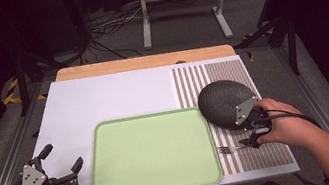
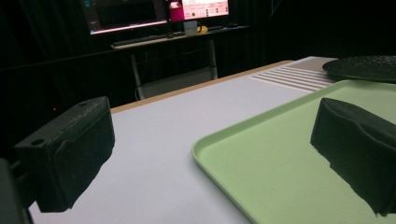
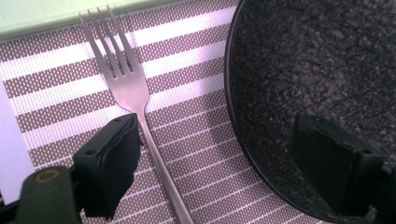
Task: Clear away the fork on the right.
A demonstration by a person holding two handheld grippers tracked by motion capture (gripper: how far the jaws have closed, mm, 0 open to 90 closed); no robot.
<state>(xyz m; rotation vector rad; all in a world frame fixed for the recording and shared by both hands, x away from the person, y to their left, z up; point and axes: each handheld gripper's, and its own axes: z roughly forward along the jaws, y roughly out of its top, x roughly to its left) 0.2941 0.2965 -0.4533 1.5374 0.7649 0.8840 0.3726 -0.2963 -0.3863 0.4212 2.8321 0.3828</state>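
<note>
Right gripper (image 3: 224, 163) stands wide open astride the fork (image 3: 135, 107), gripping nothing. Fork judged stiff, light, slippery steel lying flat; take the handle mid-length, across its width.

I see a dark room with grey carpet floor (image 1: 182, 28). A white metal stand (image 1: 183, 5) sits beyond the table, black cables (image 1: 101, 29) beside it. From the left gripper view, lit monitors (image 2: 159, 11) on a desk (image 2: 173, 39) against black curtains.
</note>
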